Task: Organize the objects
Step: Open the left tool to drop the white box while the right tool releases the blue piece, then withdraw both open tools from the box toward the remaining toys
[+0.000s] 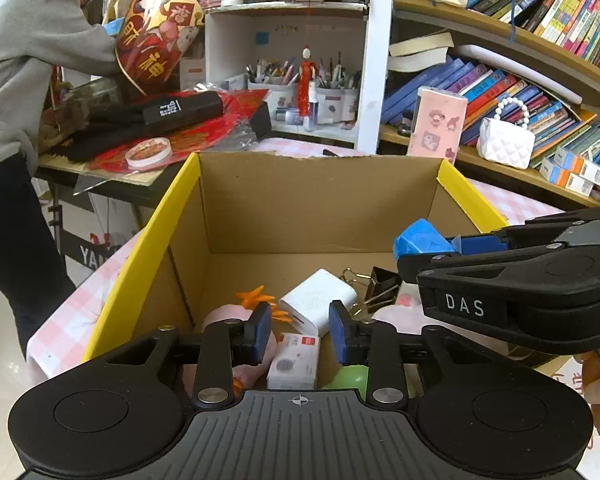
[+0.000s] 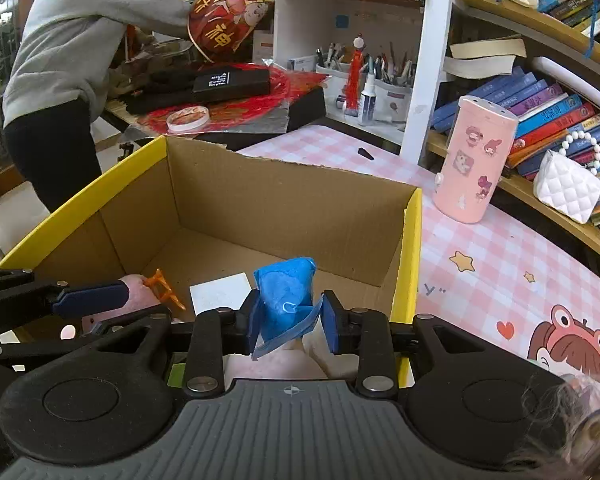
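Cluttered bookshelves [image 2: 548,92] behind; my grippers half hide the cardboard box [image 1: 312,204] contents. Right gripper [image 2: 287,322] pinches a blue packet [image 2: 286,300]; left gripper [image 1: 300,332] spread slightly, empty

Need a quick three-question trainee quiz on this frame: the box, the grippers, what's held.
1. True or false: the left gripper holds the white charger.
2. What is the right gripper shut on? A) binder clip B) blue packet C) pink tumbler
3. Fill in: both grippers are over the open cardboard ____.
Key: 1 false, its jaws are empty. 2 B. 3 box.
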### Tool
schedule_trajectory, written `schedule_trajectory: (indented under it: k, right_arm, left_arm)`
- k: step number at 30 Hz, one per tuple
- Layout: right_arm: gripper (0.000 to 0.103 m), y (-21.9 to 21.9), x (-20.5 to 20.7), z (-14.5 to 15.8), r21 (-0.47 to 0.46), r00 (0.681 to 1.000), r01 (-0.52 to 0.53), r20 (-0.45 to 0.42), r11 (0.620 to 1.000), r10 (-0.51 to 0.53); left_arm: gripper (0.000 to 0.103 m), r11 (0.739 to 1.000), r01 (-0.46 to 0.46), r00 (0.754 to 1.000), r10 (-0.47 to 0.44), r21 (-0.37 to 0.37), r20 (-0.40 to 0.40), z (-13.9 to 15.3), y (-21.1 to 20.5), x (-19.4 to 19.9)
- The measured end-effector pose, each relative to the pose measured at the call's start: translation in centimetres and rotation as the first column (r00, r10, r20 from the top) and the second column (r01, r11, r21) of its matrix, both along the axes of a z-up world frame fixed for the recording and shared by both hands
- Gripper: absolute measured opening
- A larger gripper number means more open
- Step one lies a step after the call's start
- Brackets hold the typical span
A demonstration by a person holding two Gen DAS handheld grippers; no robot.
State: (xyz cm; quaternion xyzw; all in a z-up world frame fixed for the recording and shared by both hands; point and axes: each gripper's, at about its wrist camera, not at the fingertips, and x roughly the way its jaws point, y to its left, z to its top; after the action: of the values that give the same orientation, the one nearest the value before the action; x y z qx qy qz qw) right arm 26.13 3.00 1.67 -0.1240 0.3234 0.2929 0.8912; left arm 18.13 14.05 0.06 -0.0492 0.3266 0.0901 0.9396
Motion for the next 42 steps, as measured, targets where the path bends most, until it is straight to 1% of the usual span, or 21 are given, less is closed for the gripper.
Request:
schedule_trajectory:
  k: [2, 4, 6, 9, 10, 14, 17, 21, 25, 31, 36, 42]
  right_arm:
    - [0.029, 0.0, 0.1, 0.0, -0.005, 1.000, 0.000, 0.000, 1.000, 0.000]
    - [0.033, -0.1, 0.1, 0.2, 0.010, 1.000, 0.016, -0.008, 1.000, -0.016]
    - [0.037, -0.4, -0.1, 0.7, 0.031, 0.999, 0.032, 0.002, 0.999, -0.032]
    - [0.038, -1.0, -0.7, 1.6, 0.050, 0.998, 0.062, 0.024, 0.997, -0.063]
    - [0.039, -1.2, -0.8, 1.9, 0.052, 0.997, 0.070, 0.032, 0.996, -0.072]
    - [0.040, -2.7, -2.6, 3.1, 0.084, 0.989, 0.127, 0.062, 0.988, -0.132]
    - [0.040, -3.9, -4.3, 3.6, 0.102, 0.982, 0.165, 0.072, 0.981, -0.172]
    - [0.040, -5.1, -7.3, 3.7, 0.098, 0.975, 0.199, 0.085, 0.975, -0.207]
    - [0.040, -6.0, -10.3, 3.4, 0.100, 0.968, 0.232, 0.074, 0.967, -0.240]
    - [0.041, -6.5, -15.2, 2.4, 0.089, 0.963, 0.259, 0.048, 0.962, -0.264]
    - [0.041, -6.5, -18.8, 0.4, 0.057, 0.964, 0.264, 0.003, 0.963, -0.265]
    - [0.041, -6.5, -21.9, -1.1, 0.035, 0.964, 0.266, -0.025, 0.963, -0.265]
  left_arm:
    - [0.046, 1.000, -0.006, 1.000, 0.006, 0.001, 0.009, 0.3, 0.1, -0.3]
    - [0.049, 1.000, -0.007, 0.999, 0.007, 0.005, 0.034, 0.9, 0.1, -0.7]
    - [0.054, 1.000, -0.011, 0.998, 0.011, 0.011, 0.059, 1.5, 0.3, -1.2]
    - [0.059, 1.000, -0.022, 0.994, 0.020, 0.015, 0.108, 2.4, 0.5, -2.2]
    - [0.064, 1.000, -0.026, 0.992, 0.025, 0.010, 0.126, 2.7, 0.6, -2.6]
    - [0.070, 1.000, -0.019, 0.984, 0.016, 0.014, 0.179, 3.6, 0.6, -4.1]
    - [0.071, 1.000, -0.011, 0.980, 0.006, 0.026, 0.197, 4.1, 0.5, -5.6]
    - [0.072, 1.000, 0.003, 0.978, -0.005, 0.012, 0.211, 4.4, 0.4, -8.1]
    - [0.072, 1.000, 0.018, 0.977, -0.018, 0.004, 0.210, 4.6, 0.2, -11.0]
    - [0.072, 1.000, 0.021, 0.984, -0.017, -0.020, 0.175, 3.8, -0.1, -14.7]
    - [0.072, 1.000, 0.027, 0.992, -0.025, -0.011, 0.125, 2.7, -0.4, -17.0]
    - [0.072, 0.998, 0.055, 0.995, -0.055, -0.009, 0.080, 1.8, -1.2, -19.1]
